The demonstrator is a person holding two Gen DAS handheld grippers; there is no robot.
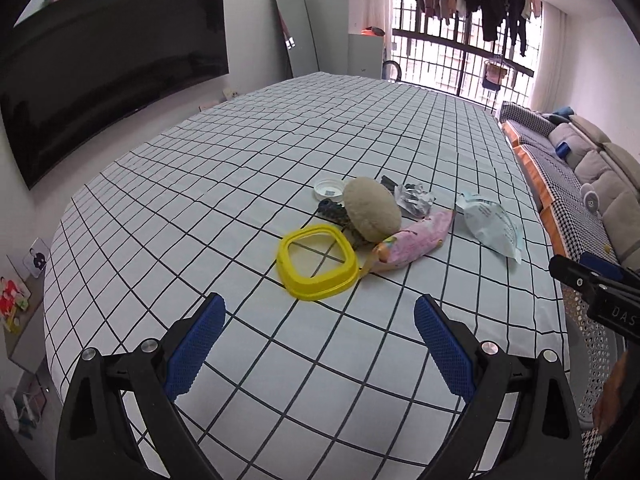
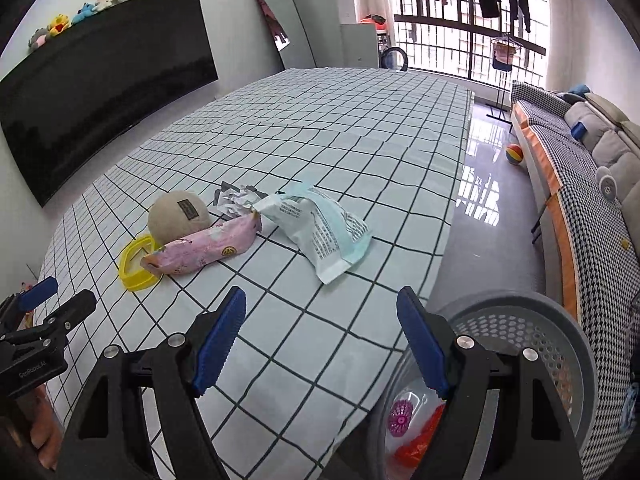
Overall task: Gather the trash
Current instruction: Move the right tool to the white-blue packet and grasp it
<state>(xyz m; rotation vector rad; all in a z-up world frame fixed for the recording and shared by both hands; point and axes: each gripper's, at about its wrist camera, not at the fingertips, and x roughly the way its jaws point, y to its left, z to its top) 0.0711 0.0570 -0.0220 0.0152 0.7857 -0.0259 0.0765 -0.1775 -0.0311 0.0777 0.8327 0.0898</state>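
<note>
Trash is clustered on the checked worktop toward its right edge: a yellow plastic ring, a pink printed wrapper touching a tan round pouch, crumpled silver foil, a white lid, and a pale green-and-white packet lying nearest the right edge. A grey perforated basket is seen below the worktop's near right corner, with pink and orange items inside. The left tool is spread wide, nothing held or touched. The right tool is likewise spread, empty, above the near right corner.
</note>
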